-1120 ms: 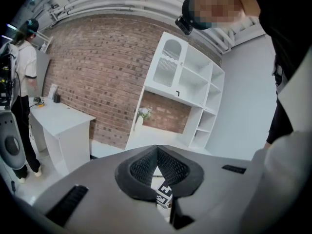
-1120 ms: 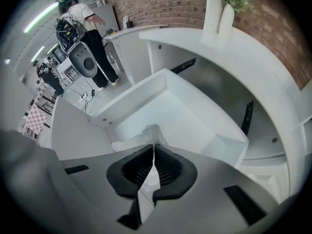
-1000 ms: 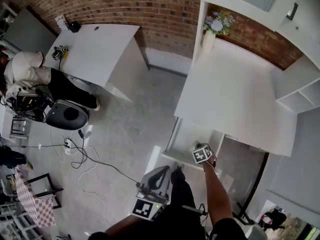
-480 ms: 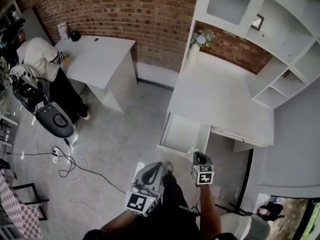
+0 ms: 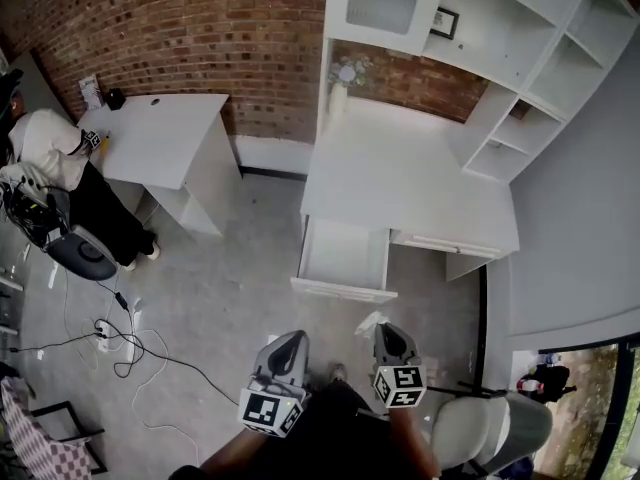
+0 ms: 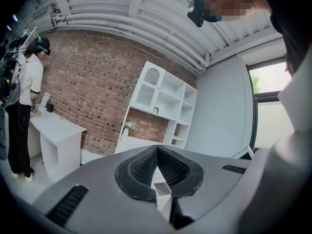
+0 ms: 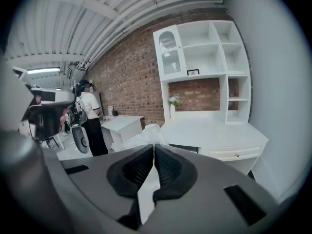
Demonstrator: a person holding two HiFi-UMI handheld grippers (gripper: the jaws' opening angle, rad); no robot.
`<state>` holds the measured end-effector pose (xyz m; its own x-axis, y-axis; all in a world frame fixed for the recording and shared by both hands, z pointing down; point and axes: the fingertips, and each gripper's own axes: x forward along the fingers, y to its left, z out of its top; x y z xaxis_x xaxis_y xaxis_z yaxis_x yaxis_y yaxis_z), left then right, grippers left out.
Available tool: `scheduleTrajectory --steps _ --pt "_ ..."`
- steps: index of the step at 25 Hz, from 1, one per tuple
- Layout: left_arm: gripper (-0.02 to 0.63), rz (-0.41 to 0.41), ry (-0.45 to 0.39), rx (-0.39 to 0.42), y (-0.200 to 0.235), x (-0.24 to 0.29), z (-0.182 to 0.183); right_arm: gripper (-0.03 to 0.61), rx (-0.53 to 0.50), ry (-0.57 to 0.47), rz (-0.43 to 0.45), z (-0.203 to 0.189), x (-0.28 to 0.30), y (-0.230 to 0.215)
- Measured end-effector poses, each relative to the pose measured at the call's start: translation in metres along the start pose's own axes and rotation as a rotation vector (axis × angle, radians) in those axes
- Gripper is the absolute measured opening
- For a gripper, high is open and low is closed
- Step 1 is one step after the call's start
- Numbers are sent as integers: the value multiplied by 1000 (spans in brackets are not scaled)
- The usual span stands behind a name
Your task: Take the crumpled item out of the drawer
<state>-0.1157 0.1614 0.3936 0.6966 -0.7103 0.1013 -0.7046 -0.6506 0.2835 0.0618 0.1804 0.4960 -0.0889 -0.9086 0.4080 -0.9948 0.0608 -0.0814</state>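
A crumpled white item hangs at the tip of my right gripper, which is shut on it, held over the floor in front of the white desk. In the right gripper view the crumpled item bulges out beyond the closed jaws of the right gripper. The drawer stands pulled out of the desk, and its inside looks bare. My left gripper is beside the right one, shut with nothing in it. In its own view the left gripper has its pads touching.
The white desk carries a hutch of shelves and a vase of flowers. A person stands at a second white table on the left. Cables lie on the floor. A grey chair is at lower right.
My right gripper has drawn back out of the drawer towards me with the crumpled item in it. The head view has backed away from the desk.
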Motion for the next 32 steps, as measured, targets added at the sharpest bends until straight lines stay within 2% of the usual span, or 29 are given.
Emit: scheduleTrajectory --steps 6,12,17,32 --pt "25 12 4 16 -23 -5 -4 25 9 -94 14 30 -43 3" --pt "25 40 -4 29 -43 -12 -2 25 -4 -152 54 48 -79 7" --pt "25 31 5 49 -54 -10 -6 25 6 -188 69 54 -92 6" --pt "25 18 -9 65 -68 -5 -1 25 -9 -203 71 53 -103 -1"
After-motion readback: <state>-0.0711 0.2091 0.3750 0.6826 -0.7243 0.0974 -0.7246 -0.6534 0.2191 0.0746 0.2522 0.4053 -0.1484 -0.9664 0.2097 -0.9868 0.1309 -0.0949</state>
